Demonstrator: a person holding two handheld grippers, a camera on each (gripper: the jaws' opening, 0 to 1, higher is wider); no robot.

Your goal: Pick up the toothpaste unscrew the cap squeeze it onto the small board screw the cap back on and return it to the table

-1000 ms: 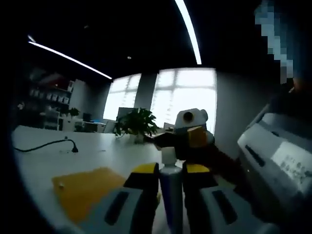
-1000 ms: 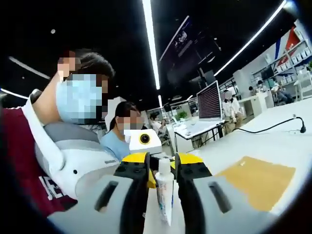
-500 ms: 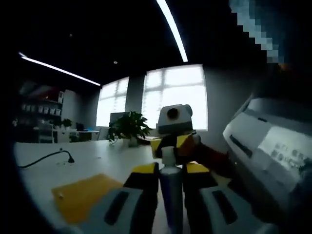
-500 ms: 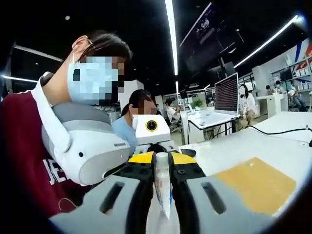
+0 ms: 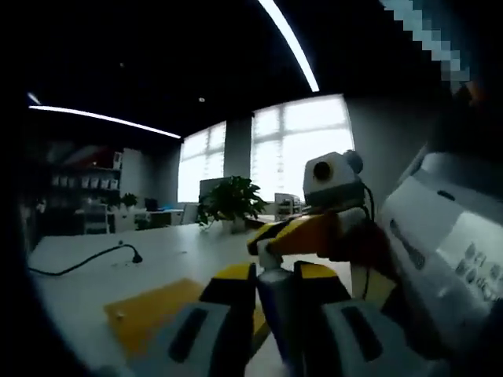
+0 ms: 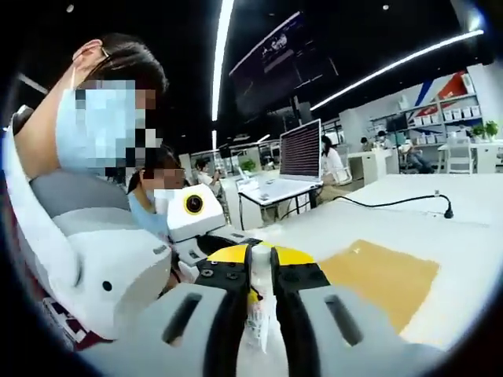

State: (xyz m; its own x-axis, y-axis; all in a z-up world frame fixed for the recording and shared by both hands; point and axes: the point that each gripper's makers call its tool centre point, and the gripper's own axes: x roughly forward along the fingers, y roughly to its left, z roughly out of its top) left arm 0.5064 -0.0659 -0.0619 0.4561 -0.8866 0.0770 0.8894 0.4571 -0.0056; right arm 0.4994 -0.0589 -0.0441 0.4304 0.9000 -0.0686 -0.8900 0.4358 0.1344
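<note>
Left gripper view is looking along the left tool (image 5: 271,284), whose yellow-tipped jaws are clamping the tube (image 5: 277,314) of toothpaste upright between them, above the white counter (image 5: 102,271). The right tool (image 5: 271,239) is reaching in from the right and pinching the cap (image 5: 269,257) at the tube's top. A yellow board (image 5: 161,310) is lying flat on the counter below and to the left, a black cable (image 5: 86,261) is trailing beyond it, and a potted plant (image 5: 230,206) is standing before bright windows. In the right gripper view the right tool (image 6: 259,275) is closing narrowly on the tube (image 6: 258,318) end, with the left tool (image 6: 206,236) just behind it, the board (image 6: 377,276) on the counter (image 6: 464,259) to the right, and a person (image 6: 78,204) close on the left.
</note>
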